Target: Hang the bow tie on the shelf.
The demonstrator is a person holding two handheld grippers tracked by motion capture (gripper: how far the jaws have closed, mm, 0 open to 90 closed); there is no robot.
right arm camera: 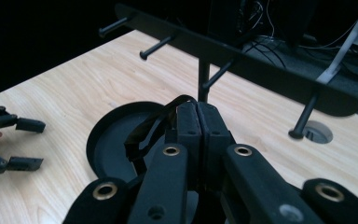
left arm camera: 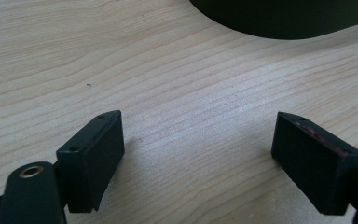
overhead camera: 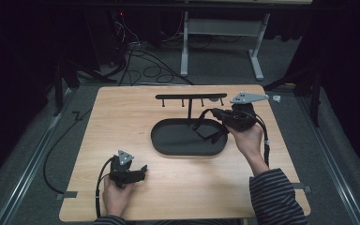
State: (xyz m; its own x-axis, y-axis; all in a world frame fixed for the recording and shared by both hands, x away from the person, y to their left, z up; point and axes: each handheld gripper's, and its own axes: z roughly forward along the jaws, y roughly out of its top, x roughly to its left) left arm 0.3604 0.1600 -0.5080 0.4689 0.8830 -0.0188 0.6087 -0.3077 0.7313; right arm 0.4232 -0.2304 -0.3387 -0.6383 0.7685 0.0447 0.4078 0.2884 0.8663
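Step in hand: the right tongs (right arm camera: 198, 122), jaws pressed together on a thin black looped strap (right arm camera: 150, 126), carry it above the black oval metal tray (overhead camera: 168, 140), toward the black T-shaped hanger rack (overhead camera: 191, 97).
Strap position: in the high view it hangs at 9 o'clock of the right tongs (overhead camera: 219, 114), over the tray's 3 o'clock end, below the rack bar; what it belongs to cannot be told.
Left tongs: jaws well apart, nothing between them, resting low on the light wooden counter (overhead camera: 122, 117) at 7 o'clock of the tray; left tongs (overhead camera: 143, 171) idle.
Next move, judged: lift the loop level with a peg, slide it over the peg tip, then part the jaws.
Count: 2 tongs, 1 strap, 1 tray, 1 rack, 4 pegs seen in the right gripper view, 1 round cable port (right arm camera: 316, 132) in the counter.
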